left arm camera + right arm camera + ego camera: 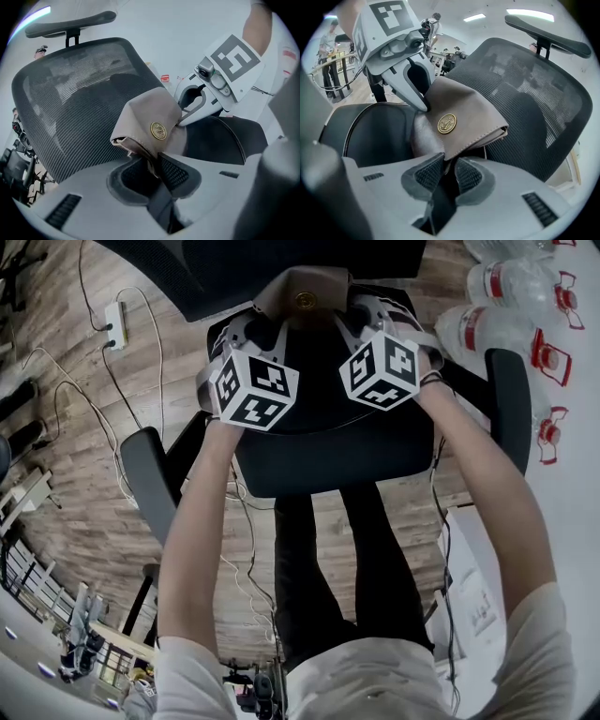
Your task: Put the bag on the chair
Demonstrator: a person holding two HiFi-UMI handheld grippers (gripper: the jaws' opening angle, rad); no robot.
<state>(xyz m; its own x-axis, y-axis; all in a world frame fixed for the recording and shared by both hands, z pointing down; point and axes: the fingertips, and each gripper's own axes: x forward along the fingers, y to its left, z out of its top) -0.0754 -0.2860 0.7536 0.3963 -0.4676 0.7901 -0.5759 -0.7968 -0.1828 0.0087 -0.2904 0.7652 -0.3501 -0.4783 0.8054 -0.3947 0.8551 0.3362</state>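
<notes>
1. One office chair (328,451) stood on a wood-plank floor (66,456), seen steeply from above.
2. At the far left a white power strip (114,324) lay on the floor, with thin cables (89,399) trailing from it toward the chair.
3. The chair had a dark seat between two padded armrests, and behind the seat rose a grey mesh back (70,103) topped by a headrest (70,21).
4. The left tongs (157,165) were narrowed, pinching a folded edge of the bag (150,110) between their pads.
5. The bag, of taupe leather with a round brass emblem (158,130), hung over the rear of the seat, just in front of the mesh back. Whether its bottom touched the seat could not be told. Its flap was down, so its contents were hidden.
6. The right tongs (449,164) were likewise narrowed, clamped on the lower edge of the flap from the other side.
7. At the far right, clear plastic bottles (511,287) with red-and-white labels lay on a white bench (572,484). How full they were could not be told.
8. Beyond the chair, the right gripper view showed a bright room with ceiling lights (474,18).
</notes>
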